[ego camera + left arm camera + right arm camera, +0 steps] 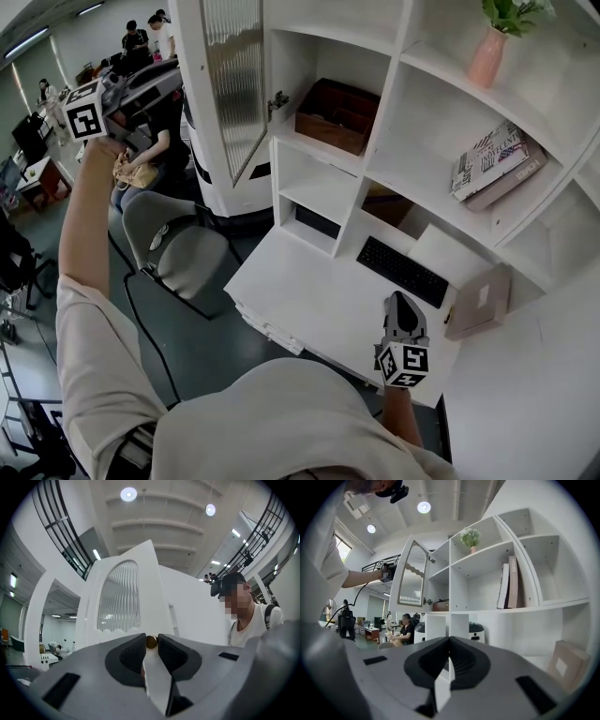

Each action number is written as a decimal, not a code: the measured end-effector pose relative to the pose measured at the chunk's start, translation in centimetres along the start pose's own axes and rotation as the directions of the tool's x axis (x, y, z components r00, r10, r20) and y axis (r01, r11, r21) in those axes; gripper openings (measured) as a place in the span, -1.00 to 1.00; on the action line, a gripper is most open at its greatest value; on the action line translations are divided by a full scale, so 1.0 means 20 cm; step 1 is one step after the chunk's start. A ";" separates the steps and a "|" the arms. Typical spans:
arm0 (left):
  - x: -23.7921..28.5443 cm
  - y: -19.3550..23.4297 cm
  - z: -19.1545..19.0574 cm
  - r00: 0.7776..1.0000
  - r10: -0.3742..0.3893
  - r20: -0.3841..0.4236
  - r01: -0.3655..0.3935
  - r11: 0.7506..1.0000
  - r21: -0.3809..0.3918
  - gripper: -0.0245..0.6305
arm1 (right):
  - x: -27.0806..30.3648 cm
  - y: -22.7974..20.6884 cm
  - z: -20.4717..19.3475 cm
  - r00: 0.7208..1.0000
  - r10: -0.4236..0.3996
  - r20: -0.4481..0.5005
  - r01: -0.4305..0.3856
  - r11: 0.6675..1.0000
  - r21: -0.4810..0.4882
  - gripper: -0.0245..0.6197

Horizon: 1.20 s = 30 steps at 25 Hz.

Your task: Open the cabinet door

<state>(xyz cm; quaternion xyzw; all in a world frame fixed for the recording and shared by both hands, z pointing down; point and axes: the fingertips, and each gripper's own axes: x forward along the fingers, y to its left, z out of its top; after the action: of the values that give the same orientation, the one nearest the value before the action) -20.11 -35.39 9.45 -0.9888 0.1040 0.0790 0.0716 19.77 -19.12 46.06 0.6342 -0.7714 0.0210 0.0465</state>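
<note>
White shelving fills the wall in the head view, with a tabletop built in beneath it. The cabinet door, ribbed glass in a white frame, stands swung well out from the upper left compartment. A raised left arm holds the left tool up at the door's free edge. The right tool hangs low over the tabletop near its front edge, toward the right corner. A black keyboard lies along the back edge, and a tan folder leans at the right edge.

From the left gripper view, the left tool is pinching a small brass knob on the cabinet door, which rises just behind the jaws. A person in a dark headset stands to the right.

From the right gripper view, the right tool has its jaws pressed together with nothing between them. Beyond it the cabinet door stands open with the left tool at its outer edge. A potted plant sits on a high shelf and two books stand upright a shelf lower.
</note>
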 end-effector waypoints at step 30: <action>-0.36 0.29 0.00 0.976 -0.066 0.209 0.094 0.987 -0.127 -0.64 | 0.08 0.06 -0.03 0.999 0.010 -0.048 -0.011 1.000 -0.014 -0.91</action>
<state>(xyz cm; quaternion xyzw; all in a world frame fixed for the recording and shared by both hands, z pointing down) -28.35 -39.64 10.06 -0.9815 0.0503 0.1840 0.0174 18.23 -20.34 46.92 0.6291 -0.7736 0.0311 0.0694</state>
